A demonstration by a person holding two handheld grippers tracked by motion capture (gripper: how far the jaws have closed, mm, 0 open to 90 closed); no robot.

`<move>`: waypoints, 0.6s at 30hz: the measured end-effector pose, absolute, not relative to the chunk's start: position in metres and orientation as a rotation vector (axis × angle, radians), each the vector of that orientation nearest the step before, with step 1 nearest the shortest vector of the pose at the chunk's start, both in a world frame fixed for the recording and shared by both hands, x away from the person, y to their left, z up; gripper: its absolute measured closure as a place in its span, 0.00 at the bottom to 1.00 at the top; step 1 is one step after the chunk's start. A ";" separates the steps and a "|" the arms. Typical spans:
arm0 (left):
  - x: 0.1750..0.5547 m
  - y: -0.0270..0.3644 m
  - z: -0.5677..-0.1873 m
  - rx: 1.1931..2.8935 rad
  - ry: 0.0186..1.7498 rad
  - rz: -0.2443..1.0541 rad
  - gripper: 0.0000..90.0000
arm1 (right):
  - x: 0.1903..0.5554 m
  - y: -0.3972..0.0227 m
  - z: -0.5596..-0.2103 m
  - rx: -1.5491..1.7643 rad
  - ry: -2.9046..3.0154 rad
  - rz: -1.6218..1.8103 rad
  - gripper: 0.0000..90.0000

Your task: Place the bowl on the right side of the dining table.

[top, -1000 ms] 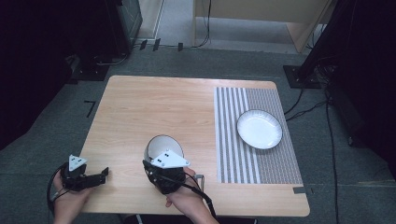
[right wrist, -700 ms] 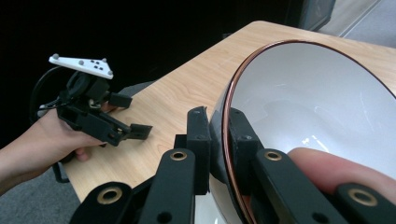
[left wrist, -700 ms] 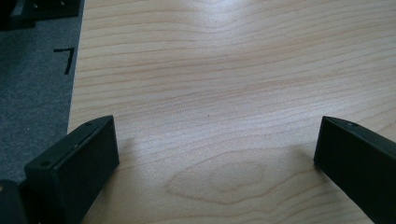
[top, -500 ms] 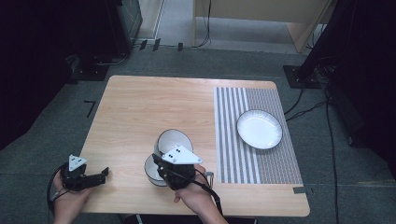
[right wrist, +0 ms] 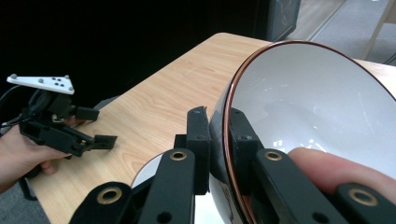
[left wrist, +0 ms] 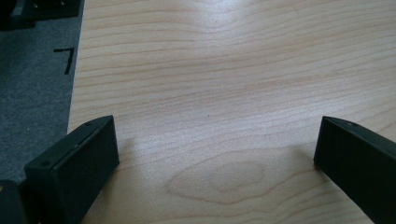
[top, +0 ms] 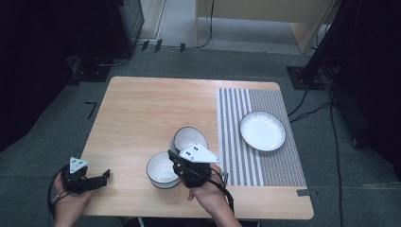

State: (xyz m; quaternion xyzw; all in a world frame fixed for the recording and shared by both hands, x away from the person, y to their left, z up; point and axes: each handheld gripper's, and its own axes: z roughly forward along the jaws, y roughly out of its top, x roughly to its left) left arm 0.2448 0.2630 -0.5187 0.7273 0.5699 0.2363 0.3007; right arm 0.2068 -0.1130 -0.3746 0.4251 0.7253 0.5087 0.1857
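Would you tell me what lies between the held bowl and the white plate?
In the high view, only the striped mat lies between the bowl and plate.

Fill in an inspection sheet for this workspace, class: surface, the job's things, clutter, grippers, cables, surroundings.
Surface: wooden table, striped mat on its right part.
Job's things: lifted bowl, tilted, rim clamped; second bowl upright on the table below it; white plate on the mat.
Clutter: nothing seen.
Grippers: right gripper shut on the lifted bowl's rim; left gripper open above bare wood near the table's left front corner.
Cables: black cables on the floor, right of the table.
Surroundings: grey carpet, dark stands.
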 end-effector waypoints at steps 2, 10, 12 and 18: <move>0.245 0.263 -0.519 1.930 1.512 0.627 0.00 | 0.207 -0.117 -0.375 1.207 2.035 1.430 0.92; 0.245 0.263 -0.519 1.932 1.512 0.627 0.00 | 0.209 -0.133 -0.377 1.249 2.000 1.416 0.92; 0.245 0.263 -0.519 1.932 1.512 0.626 0.00 | 0.210 -0.135 -0.377 1.258 1.996 1.416 0.92; 0.245 0.263 -0.519 1.932 1.512 0.626 0.00 | 0.211 -0.146 -0.378 1.278 1.974 1.398 0.92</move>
